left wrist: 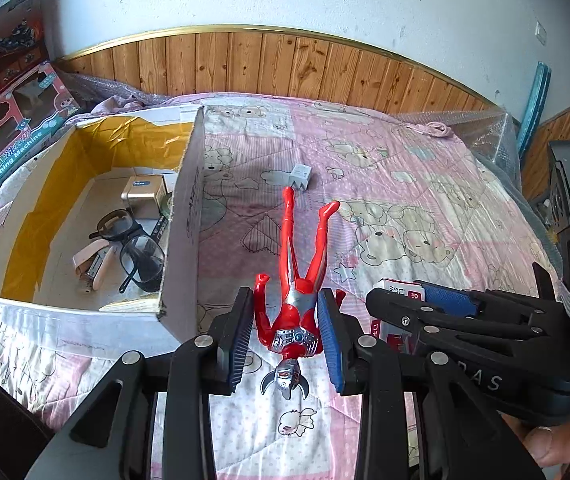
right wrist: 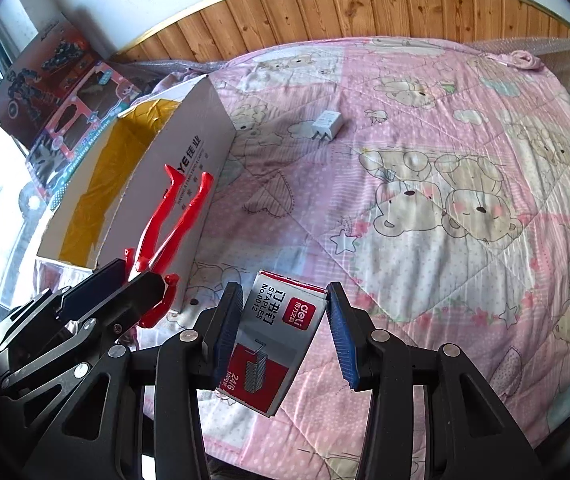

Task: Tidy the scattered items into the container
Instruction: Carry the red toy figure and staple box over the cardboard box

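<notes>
A red and silver toy figure (left wrist: pixel 297 320) lies head towards the camera, legs pointing away over the pink quilt. My left gripper (left wrist: pixel 287 300) is shut on its torso and arms. From the right wrist view, the left gripper (right wrist: pixel 133 276) holds the figure (right wrist: pixel 173 216) with its legs in front of the cardboard box (right wrist: pixel 189 168). My right gripper (right wrist: pixel 285 288) is shut on a tilted grey and red staples box (right wrist: pixel 281 332). The open cardboard box (left wrist: pixel 189 216) stands to the left and holds goggles (left wrist: pixel 137 248). A white charger plug (left wrist: pixel 301 176) lies on the quilt beyond.
Toy cartons (left wrist: pixel 17 140) lean against the wall left of the box. A wooden panelled headboard (left wrist: pixel 285 64) runs behind the bed, and bubble wrap (left wrist: pixel 493 136) hangs at the far right corner. The pink bear quilt (right wrist: pixel 445 200) spreads out to the right. A hand (left wrist: pixel 557 444) grips the right tool.
</notes>
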